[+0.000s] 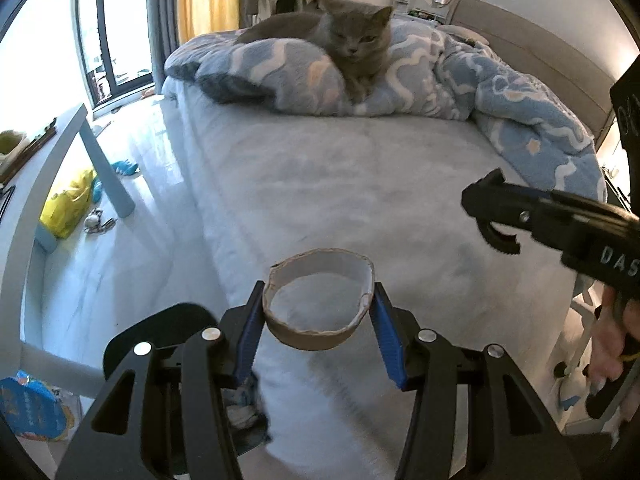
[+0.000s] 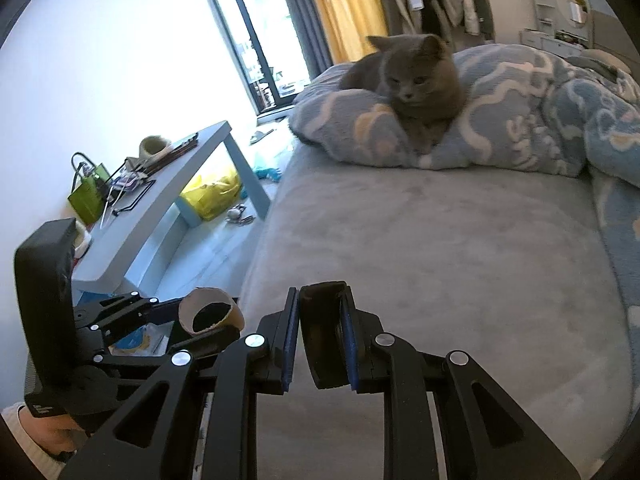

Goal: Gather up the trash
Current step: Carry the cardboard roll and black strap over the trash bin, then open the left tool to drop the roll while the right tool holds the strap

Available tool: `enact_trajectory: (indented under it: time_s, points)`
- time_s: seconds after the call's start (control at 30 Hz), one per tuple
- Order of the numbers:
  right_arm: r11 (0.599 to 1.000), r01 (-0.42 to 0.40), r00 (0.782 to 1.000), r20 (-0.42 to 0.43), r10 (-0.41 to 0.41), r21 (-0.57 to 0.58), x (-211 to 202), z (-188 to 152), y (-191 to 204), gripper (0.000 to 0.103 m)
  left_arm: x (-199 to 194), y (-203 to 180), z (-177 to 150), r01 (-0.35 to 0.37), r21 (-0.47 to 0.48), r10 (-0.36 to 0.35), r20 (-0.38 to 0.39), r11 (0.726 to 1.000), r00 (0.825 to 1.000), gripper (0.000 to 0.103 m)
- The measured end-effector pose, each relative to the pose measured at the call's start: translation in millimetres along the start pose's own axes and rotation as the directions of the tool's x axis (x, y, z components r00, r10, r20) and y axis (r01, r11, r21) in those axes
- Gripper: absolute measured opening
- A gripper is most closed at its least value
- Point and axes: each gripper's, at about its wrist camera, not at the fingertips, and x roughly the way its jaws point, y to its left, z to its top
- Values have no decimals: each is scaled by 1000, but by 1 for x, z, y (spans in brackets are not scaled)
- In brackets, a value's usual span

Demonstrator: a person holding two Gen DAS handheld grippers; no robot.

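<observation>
- In your left wrist view, a grey cat (image 1: 340, 40) lies on a blue patterned duvet (image 1: 460, 80) at the far end of the bed (image 1: 320, 184); a side table (image 1: 48, 168) stands on the left with a yellow bag (image 1: 68, 204) beneath it. Your left gripper (image 1: 318, 320) points down over the mattress edge, partly open, its blue pads pinching a cardboard tube (image 1: 316, 320) by its sides. Your right gripper (image 1: 500, 224) reaches in from the right.
- In your right wrist view, your right gripper (image 2: 320, 336) is nearly closed on a small black piece (image 2: 320, 332), which rests against the right pad. The tube (image 2: 210, 316) sits lower left in the left gripper (image 2: 208, 320).
</observation>
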Motion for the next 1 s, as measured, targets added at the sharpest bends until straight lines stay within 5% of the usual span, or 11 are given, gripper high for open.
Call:
enact_trajectory:
  time_s: [0.33,1.0]
  points:
    - [998,-31,999,-40,29,-53,29,3,46,20,-3,51,-20,-62,-21,61,-21,998,998,54]
    - [982,-104,988,-127,84,-156,90,9,137,20,23,155,-63,-90,-188,56,-176,978,983,54]
